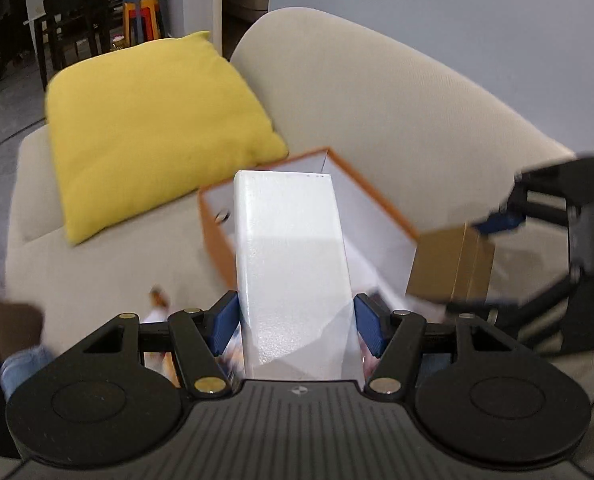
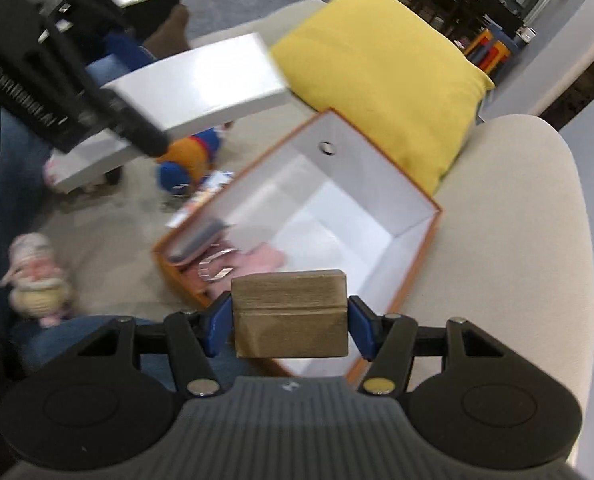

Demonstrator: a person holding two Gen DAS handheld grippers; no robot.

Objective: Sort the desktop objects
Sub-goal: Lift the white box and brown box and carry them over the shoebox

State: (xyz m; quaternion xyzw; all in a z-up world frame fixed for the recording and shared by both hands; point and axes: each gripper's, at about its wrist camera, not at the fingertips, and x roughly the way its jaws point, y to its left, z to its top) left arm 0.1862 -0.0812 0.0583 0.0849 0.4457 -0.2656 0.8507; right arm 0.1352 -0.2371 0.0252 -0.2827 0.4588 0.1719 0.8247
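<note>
My left gripper [image 1: 296, 322] is shut on a long white box [image 1: 293, 264], its blue pads pressed to both sides. The same white box [image 2: 201, 84] hangs in the air at the upper left of the right wrist view. My right gripper [image 2: 290, 330] is shut on a small gold-brown box [image 2: 289, 314], also seen as the gold box [image 1: 449, 264] held by the right gripper [image 1: 477, 260] at the right of the left wrist view. Below both lies an open orange box with a white inside [image 2: 413, 248], [image 1: 377, 208], holding a pink item [image 2: 265, 258] and a dark flat item [image 2: 197, 242].
A yellow cushion [image 1: 157, 128], [image 2: 381, 68] leans on the beige sofa [image 2: 509, 240] behind the orange box. A small doll figure [image 2: 37, 276], a blue-and-orange soft toy [image 2: 193, 160] and papers lie on the seat. A person's jeans [image 2: 1, 184] are at left.
</note>
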